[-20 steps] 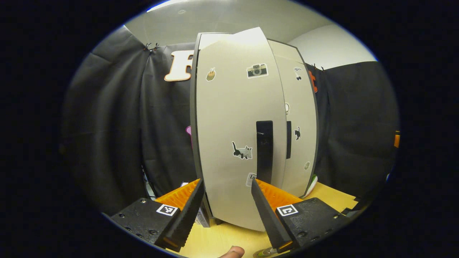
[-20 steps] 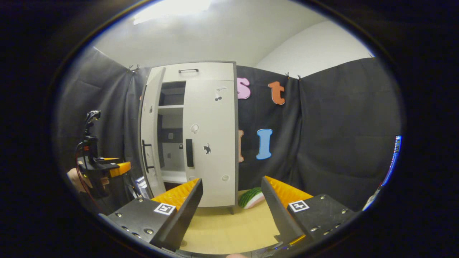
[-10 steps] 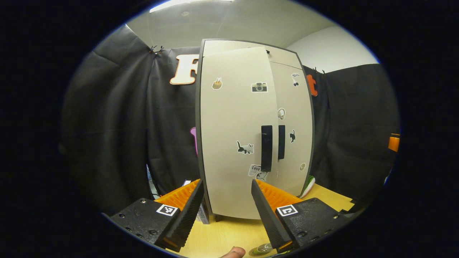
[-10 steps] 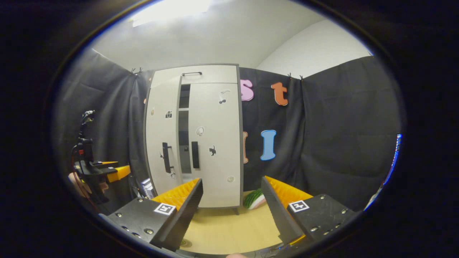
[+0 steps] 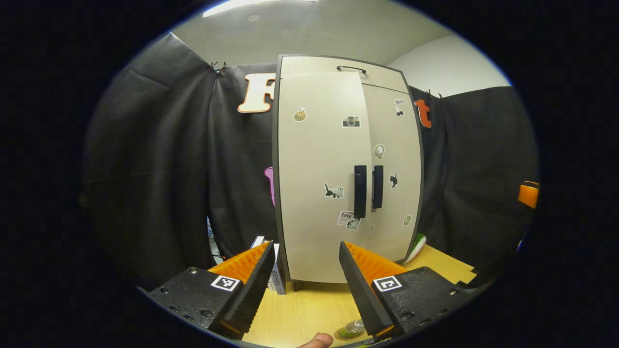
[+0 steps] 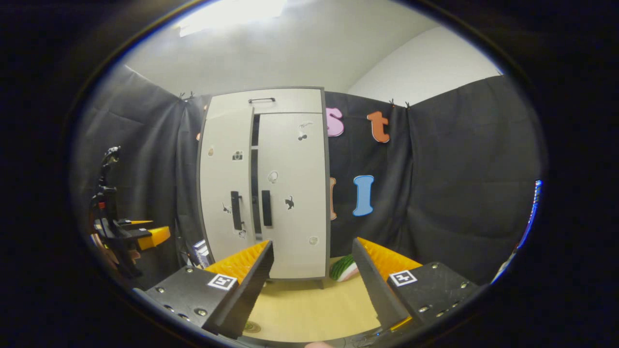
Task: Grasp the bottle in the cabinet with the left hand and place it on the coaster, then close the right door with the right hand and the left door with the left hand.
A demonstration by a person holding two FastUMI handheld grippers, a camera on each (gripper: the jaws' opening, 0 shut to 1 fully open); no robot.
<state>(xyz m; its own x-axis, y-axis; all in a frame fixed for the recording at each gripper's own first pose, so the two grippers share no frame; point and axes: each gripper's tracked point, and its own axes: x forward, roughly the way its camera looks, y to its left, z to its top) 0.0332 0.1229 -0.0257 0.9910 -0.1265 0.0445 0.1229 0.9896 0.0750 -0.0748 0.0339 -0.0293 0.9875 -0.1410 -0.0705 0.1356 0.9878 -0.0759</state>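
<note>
The bottle (image 5: 354, 327) stood on the coaster (image 5: 344, 334) at the bottom edge of the left gripper view, just inside the base of my left gripper's right-hand finger and below it; only part of it was visible, so I could not tell how squarely it sat. I judged the placing step done.

The left door (image 5: 319, 174) lay ahead of my left gripper (image 5: 305, 285), framed in the gap between the two fingers and well apart from their tips. In the left gripper view it looked flush with the right door (image 5: 392, 169), the two handles side by side. In the right gripper view a thin dark seam showed between the left door (image 6: 226, 183) and the right door (image 6: 292, 188); I could not tell whether that was a normal gap or the door not fully seated.

My left gripper's fingers were spread apart and held nothing. My right gripper (image 6: 312, 285) was likewise spread and empty, its fingers pointing at the cabinet from well back, the right door above and beyond the tips. The left gripper (image 6: 145, 234) also showed far off to the left of my right fingers.

My judgement: the last step, closing the left door, was at or near completion. The next move, if any, called for a light flat press on the left door near its handle to seat it, with care not to knock the bottle.
</note>
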